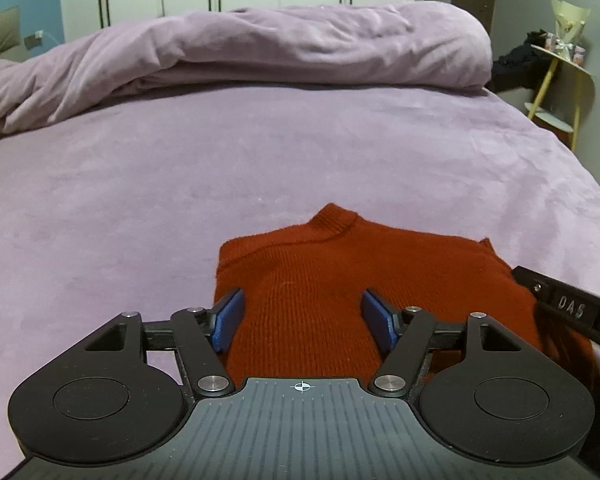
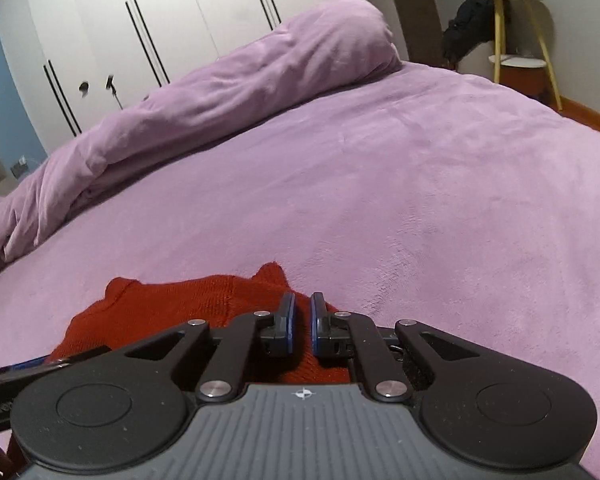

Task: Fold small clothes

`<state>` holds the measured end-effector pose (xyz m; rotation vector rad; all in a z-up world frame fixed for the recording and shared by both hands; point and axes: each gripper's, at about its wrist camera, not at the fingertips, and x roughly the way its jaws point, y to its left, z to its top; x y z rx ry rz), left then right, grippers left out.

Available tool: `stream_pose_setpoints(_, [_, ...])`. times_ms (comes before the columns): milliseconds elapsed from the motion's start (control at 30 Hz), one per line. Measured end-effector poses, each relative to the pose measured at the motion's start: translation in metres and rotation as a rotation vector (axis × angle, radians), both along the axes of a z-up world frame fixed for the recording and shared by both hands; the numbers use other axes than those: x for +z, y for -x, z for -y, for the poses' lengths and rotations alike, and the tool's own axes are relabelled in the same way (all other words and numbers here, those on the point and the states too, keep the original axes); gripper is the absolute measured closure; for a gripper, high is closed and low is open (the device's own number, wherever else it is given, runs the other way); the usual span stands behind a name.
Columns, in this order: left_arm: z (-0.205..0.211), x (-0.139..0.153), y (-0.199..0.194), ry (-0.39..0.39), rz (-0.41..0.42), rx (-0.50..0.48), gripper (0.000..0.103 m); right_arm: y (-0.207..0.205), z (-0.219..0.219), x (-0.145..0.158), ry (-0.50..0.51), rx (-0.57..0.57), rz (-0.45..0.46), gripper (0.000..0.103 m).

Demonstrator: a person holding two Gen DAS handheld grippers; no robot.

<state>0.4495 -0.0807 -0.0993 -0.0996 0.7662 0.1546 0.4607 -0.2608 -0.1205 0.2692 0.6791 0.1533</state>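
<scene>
A small rust-red knit sweater (image 1: pixel 340 272) lies flat on the purple bed, collar pointing away from me. My left gripper (image 1: pixel 302 320) is open, its blue pads spread wide just above the sweater's near part. In the right wrist view the sweater (image 2: pixel 172 304) lies below and left of my right gripper (image 2: pixel 302 316), whose jaws are nearly closed, a narrow gap between the pads with red knit showing in it; whether they pinch the fabric is unclear. The right gripper's black body shows at the right edge of the left wrist view (image 1: pixel 572 308).
The bed sheet (image 1: pixel 180 184) stretches wide around the sweater. A rolled purple duvet (image 1: pixel 260 52) lies across the far side. White wardrobes (image 2: pixel 140 20) stand behind. A yellow-legged side table (image 2: pixel 516 32) with small items stands at the far right.
</scene>
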Motion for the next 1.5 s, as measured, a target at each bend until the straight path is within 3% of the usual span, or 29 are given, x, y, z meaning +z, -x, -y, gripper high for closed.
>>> stream_pose_setpoints(100, [-0.007, -0.005, -0.005, 0.03, 0.0, 0.012, 0.028, -0.003, -0.016, -0.004, 0.091, 0.001, 0.022, 0.098])
stream_pose_setpoints(167, [-0.01, -0.005, -0.006, 0.045, -0.001, 0.014, 0.028, -0.005, -0.017, -0.004, 0.095, 0.003, 0.012, 0.098])
stream_pose_setpoints(367, [-0.01, 0.003, 0.007, 0.015, 0.006, -0.012, 0.028, -0.002, -0.015, 0.002, 0.096, 0.006, 0.008, 0.097])
stream_pose_setpoints(533, [-0.012, 0.009, 0.021, -0.01, 0.008, -0.031, 0.025, 0.007, -0.022, 0.01, 0.182, 0.048, 0.018, 0.097])
stream_pose_setpoints(733, [-0.029, 0.021, 0.053, 0.099, -0.013, -0.035, 0.023, 0.031, -0.025, 0.018, 0.32, 0.096, 0.047, 0.093])
stream_pose_setpoints(800, [-0.038, 0.024, 0.074, 0.141, -0.014, -0.043, 0.023, 0.049, -0.016, 0.025, 0.329, 0.106, 0.047, 0.084])
stream_pose_setpoints(967, [-0.058, 0.029, 0.145, 0.23, 0.025, -0.075, 0.023, 0.114, 0.031, 0.04, 0.137, 0.159, -0.083, 0.079])
stream_pose_setpoints(1133, [-0.063, 0.021, 0.191, 0.287, -0.018, -0.03, 0.024, 0.179, 0.081, 0.03, -0.173, 0.125, -0.153, 0.075])
stream_pose_setpoints(1233, [-0.066, 0.015, 0.202, 0.358, -0.065, -0.005, 0.025, 0.188, 0.099, 0.016, -0.426, 0.096, -0.217, 0.074])
stream_pose_setpoints(1300, [-0.067, 0.012, 0.203, 0.399, -0.077, 0.004, 0.025, 0.187, 0.1, 0.012, -0.534, 0.086, -0.236, 0.074])
stream_pose_setpoints(1433, [-0.061, 0.012, 0.194, 0.376, -0.081, 0.005, 0.025, 0.176, 0.089, 0.004, -0.571, 0.082, -0.26, 0.074])
stream_pose_setpoints(1467, [-0.06, 0.013, 0.191, 0.355, -0.081, 0.005, 0.025, 0.173, 0.087, 0.0, -0.571, 0.052, -0.278, 0.085])
stream_pose_setpoints(1500, [-0.059, 0.014, 0.19, 0.337, -0.082, 0.008, 0.025, 0.172, 0.086, -0.002, -0.587, 0.039, -0.286, 0.089])
